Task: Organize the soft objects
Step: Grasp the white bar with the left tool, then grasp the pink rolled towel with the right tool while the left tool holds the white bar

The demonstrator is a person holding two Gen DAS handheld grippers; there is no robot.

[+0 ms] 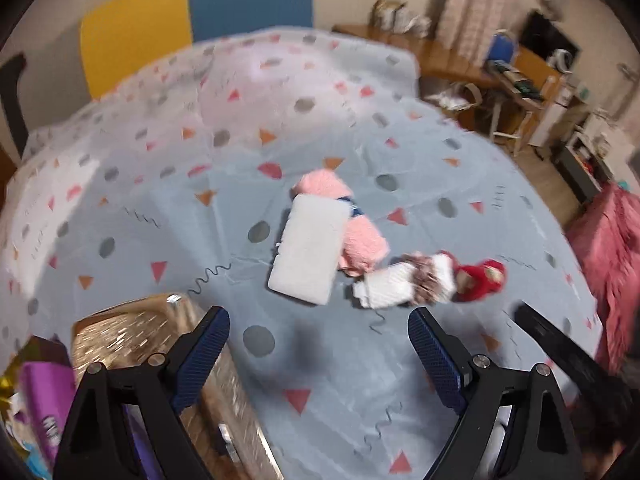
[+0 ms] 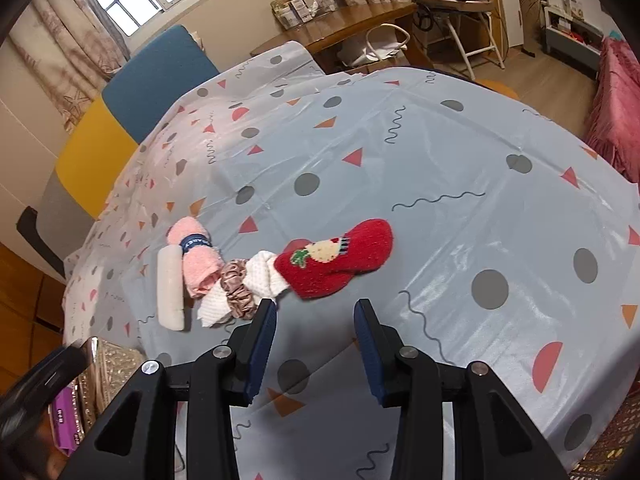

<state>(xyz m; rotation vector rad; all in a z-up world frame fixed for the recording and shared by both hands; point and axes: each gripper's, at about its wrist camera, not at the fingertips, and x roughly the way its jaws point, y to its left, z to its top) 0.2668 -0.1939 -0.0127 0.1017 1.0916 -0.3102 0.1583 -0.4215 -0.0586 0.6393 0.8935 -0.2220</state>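
Ahead of the left tongs [image 1: 318, 354], on the patterned bench [image 1: 400, 140]: white pad [image 1: 306, 248] against pink rolled towel [image 1: 360, 240]; beyond, white cloth [image 1: 386, 286] in a scrunchie [image 1: 426, 280]; red sock [image 1: 482, 278]. Left tongs released, empty. Right tongs [image 2: 316, 322] part-spread, empty, just short of the sock. Glittery box [image 1: 132, 336] beside left tongs. Step, judged: approach for pickup. Next: descend, clench one soft item.

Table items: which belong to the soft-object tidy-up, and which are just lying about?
Job: red sock, pink towel roll, scrunchie, white cloth, white pad, basket.
Lying about: purple packet, pink throw, chairs, desk.
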